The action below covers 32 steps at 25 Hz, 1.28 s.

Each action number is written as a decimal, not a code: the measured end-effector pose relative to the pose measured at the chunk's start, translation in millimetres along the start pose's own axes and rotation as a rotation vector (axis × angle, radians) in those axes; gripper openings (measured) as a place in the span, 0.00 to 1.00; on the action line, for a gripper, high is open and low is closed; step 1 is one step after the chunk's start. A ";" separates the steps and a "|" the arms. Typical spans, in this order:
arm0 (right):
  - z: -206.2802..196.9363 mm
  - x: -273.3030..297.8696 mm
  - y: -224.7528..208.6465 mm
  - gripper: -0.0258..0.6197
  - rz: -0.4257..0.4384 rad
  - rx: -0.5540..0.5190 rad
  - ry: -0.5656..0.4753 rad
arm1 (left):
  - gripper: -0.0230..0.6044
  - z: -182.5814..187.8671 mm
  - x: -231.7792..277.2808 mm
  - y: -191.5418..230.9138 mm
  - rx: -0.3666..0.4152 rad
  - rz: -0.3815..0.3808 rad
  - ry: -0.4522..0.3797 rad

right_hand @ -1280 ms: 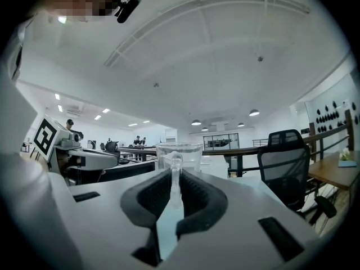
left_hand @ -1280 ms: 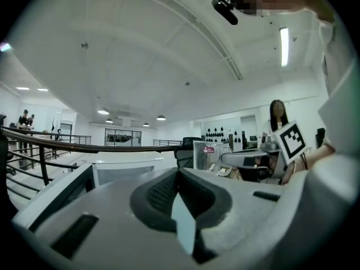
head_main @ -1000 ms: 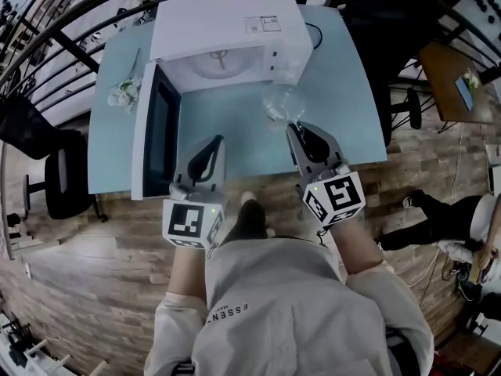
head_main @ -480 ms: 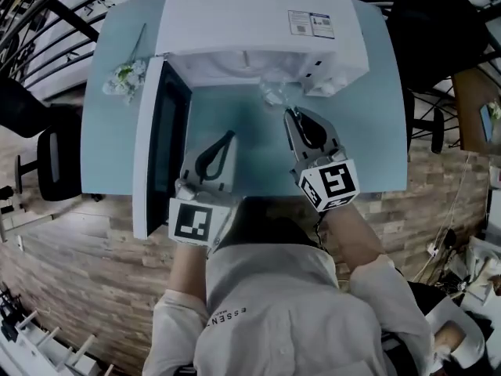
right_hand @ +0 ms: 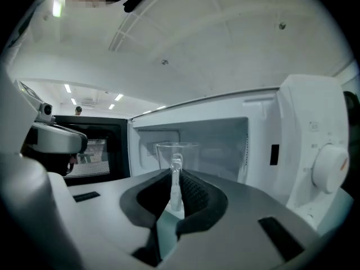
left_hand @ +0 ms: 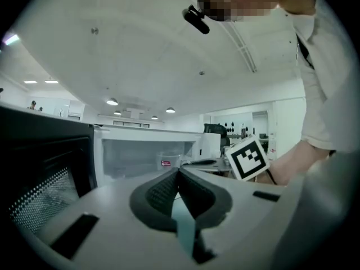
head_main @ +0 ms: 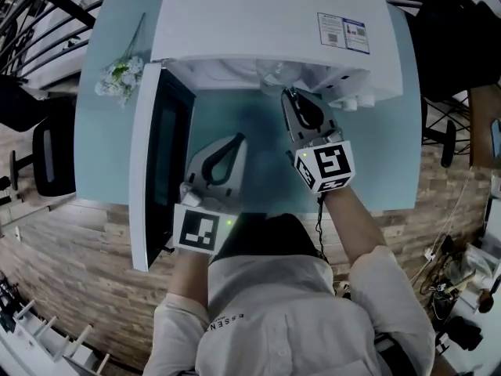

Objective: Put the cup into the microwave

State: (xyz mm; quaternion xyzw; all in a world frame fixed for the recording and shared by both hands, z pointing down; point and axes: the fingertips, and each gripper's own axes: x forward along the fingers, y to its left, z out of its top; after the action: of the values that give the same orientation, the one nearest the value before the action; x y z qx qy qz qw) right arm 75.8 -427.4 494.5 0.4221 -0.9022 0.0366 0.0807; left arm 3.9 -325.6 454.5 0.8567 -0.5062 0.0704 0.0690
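Right gripper (right_hand: 176, 172) pinched the clear glass cup (right_hand: 169, 152) by its handle, cup upright just ahead, at the open white microwave's (head_main: 258, 22) mouth; left gripper (left_hand: 179, 172) sat closed, empty.

Both arms reach forward, grippers roughly level.
Left gripper (head_main: 239, 138) jaws together, empty; right gripper (head_main: 289, 94) jaws pinched on cup (right_hand: 166, 153) handle.

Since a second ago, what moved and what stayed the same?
The right gripper, shut the whole time on the cup by its handle, carried it forward to the open mouth of the microwave. The left gripper, shut and empty, followed forward a little. Nothing was picked up or let go. The door stayed open, and the flowers stayed on the table.
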 end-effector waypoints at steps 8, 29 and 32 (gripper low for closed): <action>-13.7 42.2 -12.9 0.10 -0.005 0.006 -0.008 | 0.04 -4.2 12.2 12.3 -0.008 0.015 0.009; -21.8 66.4 -19.3 0.11 -0.015 0.011 -0.038 | 0.04 0.3 19.3 26.6 -0.035 0.015 -0.006; -23.2 65.8 -19.4 0.15 -0.023 0.025 -0.024 | 0.04 1.9 17.4 25.3 -0.041 0.017 -0.006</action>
State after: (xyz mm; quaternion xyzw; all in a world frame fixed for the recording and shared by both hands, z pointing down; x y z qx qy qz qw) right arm 51.9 -486.4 528.9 0.4338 -0.8977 0.0421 0.0651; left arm -9.9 -353.0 457.1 0.8510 -0.5151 0.0580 0.0843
